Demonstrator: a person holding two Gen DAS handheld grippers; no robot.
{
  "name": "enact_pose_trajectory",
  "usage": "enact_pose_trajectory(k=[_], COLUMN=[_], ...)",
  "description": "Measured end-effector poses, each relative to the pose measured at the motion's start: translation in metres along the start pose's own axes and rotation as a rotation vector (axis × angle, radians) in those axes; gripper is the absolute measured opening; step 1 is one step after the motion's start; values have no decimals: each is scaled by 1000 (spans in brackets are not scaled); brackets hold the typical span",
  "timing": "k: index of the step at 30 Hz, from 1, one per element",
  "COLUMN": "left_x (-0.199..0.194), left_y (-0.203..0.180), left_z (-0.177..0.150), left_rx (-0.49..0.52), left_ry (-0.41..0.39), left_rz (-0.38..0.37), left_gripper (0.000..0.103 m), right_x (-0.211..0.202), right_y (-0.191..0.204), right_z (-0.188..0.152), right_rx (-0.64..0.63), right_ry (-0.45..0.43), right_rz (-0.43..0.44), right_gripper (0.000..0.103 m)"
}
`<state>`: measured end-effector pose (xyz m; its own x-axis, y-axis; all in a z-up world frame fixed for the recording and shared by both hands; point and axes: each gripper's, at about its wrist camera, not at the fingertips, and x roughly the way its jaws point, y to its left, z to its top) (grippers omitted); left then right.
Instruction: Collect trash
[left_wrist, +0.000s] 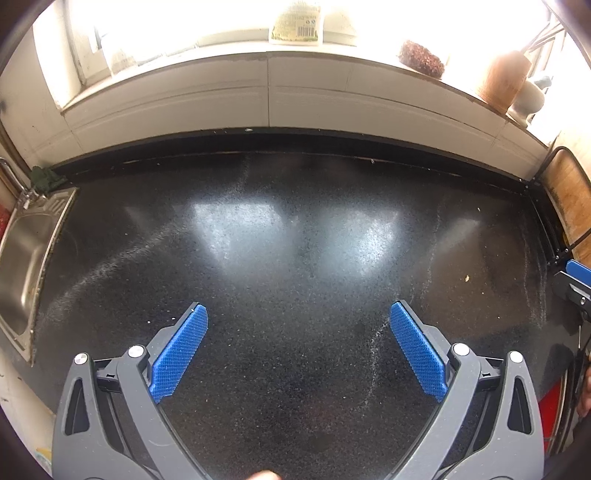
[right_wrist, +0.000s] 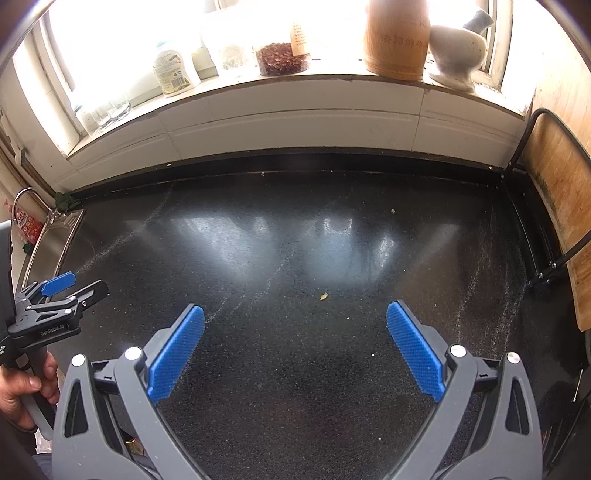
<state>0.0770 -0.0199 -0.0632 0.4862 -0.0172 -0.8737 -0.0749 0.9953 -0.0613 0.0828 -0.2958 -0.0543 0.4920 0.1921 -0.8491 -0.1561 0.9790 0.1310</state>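
Right wrist fisheye view: the right gripper (right_wrist: 295, 314) is held with its jaws spread wide, released, and nothing is gripped between the blue pads (right_wrist: 176, 354). A small yellowish scrap of trash (right_wrist: 323, 296) is seen lying on the black speckled countertop (right_wrist: 295, 387), just ahead of the jaw tips and slightly toward the right-hand jaw, untouched by either. A second, smaller crumb (right_wrist: 393, 211) is seen farther ahead, near the back edge. Well to the left of the jaws, the left gripper (right_wrist: 74, 286) is held by a hand (right_wrist: 22, 391), its fingers likewise parted and empty.

From the left wrist view, the left gripper (left_wrist: 298, 313) is shown released over bare countertop (left_wrist: 295, 387), with the scrap (left_wrist: 466, 277) lying ahead of and outside its right-hand jaw. A steel sink (left_wrist: 26, 254) is set far to the left of the jaws. Beyond the tips, a wooden canister (right_wrist: 397, 37) and a pale mortar (right_wrist: 456, 51) are stood on the windowsill (right_wrist: 295, 88).
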Motion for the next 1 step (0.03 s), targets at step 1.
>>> enact_pose_trajectory(k=[1], left_x=[3], left_y=[1], left_z=[-1], left_rx=[2], left_ry=[-6], left_rz=[6], left_gripper=[96], right_x=[0], right_y=[0], right_z=[0], right_rx=[0], right_ry=[0], right_rz=[0], right_gripper=[96])
